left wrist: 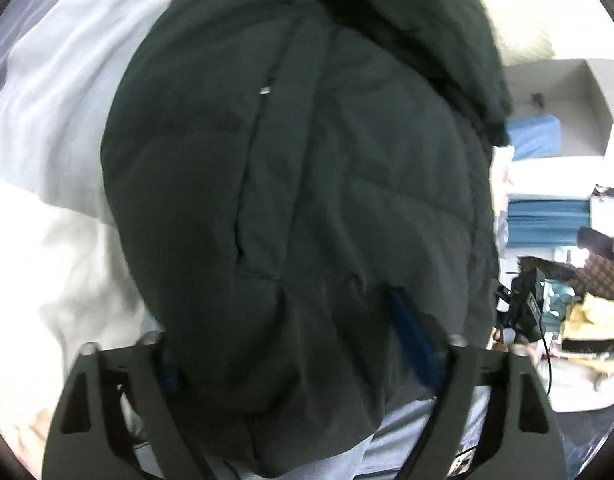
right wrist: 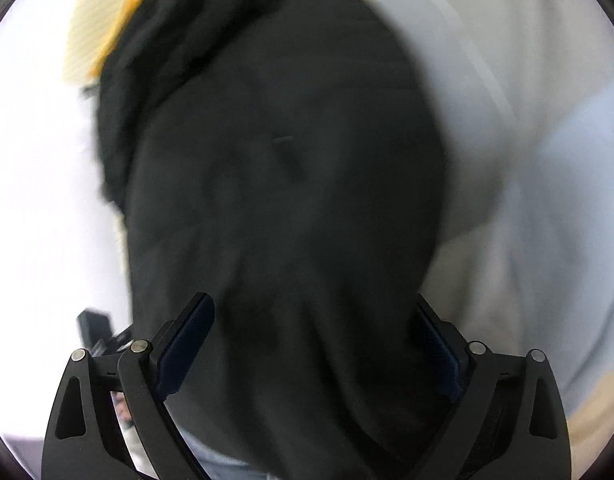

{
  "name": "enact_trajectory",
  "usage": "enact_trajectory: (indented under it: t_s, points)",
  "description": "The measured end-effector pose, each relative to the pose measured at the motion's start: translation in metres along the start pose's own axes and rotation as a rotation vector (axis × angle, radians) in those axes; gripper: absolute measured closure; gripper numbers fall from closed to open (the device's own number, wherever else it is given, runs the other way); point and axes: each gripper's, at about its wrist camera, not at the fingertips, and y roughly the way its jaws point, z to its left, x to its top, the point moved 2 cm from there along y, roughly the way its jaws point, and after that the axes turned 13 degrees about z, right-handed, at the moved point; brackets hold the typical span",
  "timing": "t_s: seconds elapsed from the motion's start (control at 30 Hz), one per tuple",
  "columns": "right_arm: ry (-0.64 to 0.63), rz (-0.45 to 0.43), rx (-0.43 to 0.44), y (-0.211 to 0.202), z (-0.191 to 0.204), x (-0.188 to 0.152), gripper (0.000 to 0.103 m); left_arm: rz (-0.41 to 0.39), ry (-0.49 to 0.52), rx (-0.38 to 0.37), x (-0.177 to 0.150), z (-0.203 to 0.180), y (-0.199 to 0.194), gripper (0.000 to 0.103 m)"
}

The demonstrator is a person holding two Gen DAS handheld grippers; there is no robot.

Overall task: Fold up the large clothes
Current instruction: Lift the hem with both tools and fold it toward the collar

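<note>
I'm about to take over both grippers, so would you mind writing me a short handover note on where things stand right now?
Left gripper: jaws wide, bulky dark green-black padded jacket bunched between the blue pads; whether it is pinched is unclear.
Right gripper: same, jaws wide with the jacket draped between the fingers; view blurred.
Jacket: bunched up over the pale grey and white bedding.
Done: no neat fold visible.
Left: spread it flat, fold sleeves in, fold the body.
</note>
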Motion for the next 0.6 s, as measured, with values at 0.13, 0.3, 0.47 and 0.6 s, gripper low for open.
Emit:
enact_trajectory:
  t_s: [0.13,0.3,0.47,0.6]
  points:
    - [-0.142,-0.035,0.056,-0.009,0.028,-0.006,0.034,-0.072,0.107,-0.143,-0.004,-0.013,-0.018,0.048]
    - [-0.169,-0.12,0.086,-0.025,0.03,-0.009,0.079,-0.17,0.16,-0.231,-0.011,-0.015,-0.033,0.082]
    - [-0.202,-0.317,0.19,-0.069,0.033,-0.012,0.093,-0.253,0.121,-0.294,-0.013,-0.003,-0.052,0.092]
    - [-0.205,-0.373,0.233,-0.092,0.039,-0.018,0.096,-0.321,0.07,-0.38,-0.021,-0.003,-0.076,0.096]
